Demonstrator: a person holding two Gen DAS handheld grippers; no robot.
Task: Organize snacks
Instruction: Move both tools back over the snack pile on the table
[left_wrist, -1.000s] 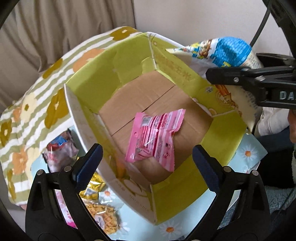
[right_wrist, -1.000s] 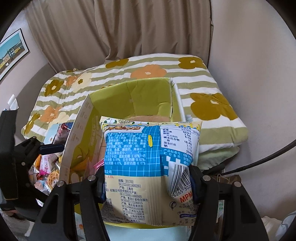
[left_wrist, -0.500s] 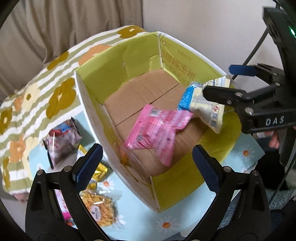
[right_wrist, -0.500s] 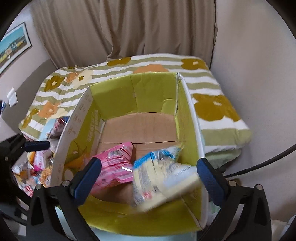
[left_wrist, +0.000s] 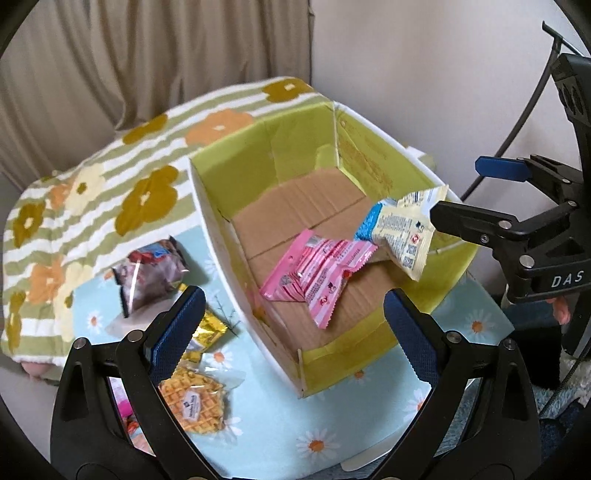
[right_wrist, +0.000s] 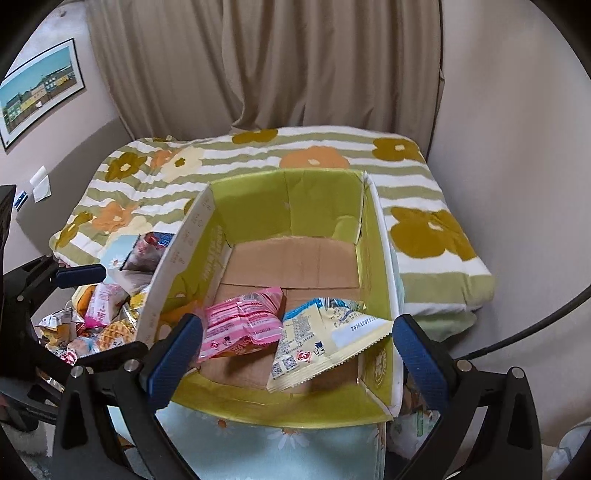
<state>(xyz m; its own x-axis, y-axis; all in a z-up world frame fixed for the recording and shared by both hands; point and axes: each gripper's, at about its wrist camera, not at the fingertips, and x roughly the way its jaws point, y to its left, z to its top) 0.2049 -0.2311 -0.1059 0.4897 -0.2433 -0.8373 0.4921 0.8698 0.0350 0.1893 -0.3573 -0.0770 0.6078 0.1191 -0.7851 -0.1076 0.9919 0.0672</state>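
A green cardboard box (right_wrist: 280, 199) with a brown floor stands open on the mat. Inside lie a pink snack pack (right_wrist: 243, 321) and a blue-and-cream snack bag (right_wrist: 325, 339), which leans against the right wall and overlaps the pink pack's edge. My right gripper (right_wrist: 297, 332) hangs open over the box's near side with nothing between its fingers. In the left wrist view the box (left_wrist: 280, 147), pink pack (left_wrist: 317, 273) and cream bag (left_wrist: 402, 229) show again, with the right gripper (left_wrist: 456, 189) at the box's right rim. My left gripper (left_wrist: 293, 314) is open and empty above the box's near left corner.
Loose snacks lie left of the box: a waffle pack (left_wrist: 192, 398), a gold pack (left_wrist: 207, 328) and a dark pack (left_wrist: 151, 277). A striped flower blanket (left_wrist: 92, 206) lies behind, a daisy-print mat (left_wrist: 295, 424) underneath. Curtain and wall close off the back and right.
The right gripper opened and let go of the blue-and-cream bag, which dropped into the box beside the pink pack. Both grippers drew back and rose a little.
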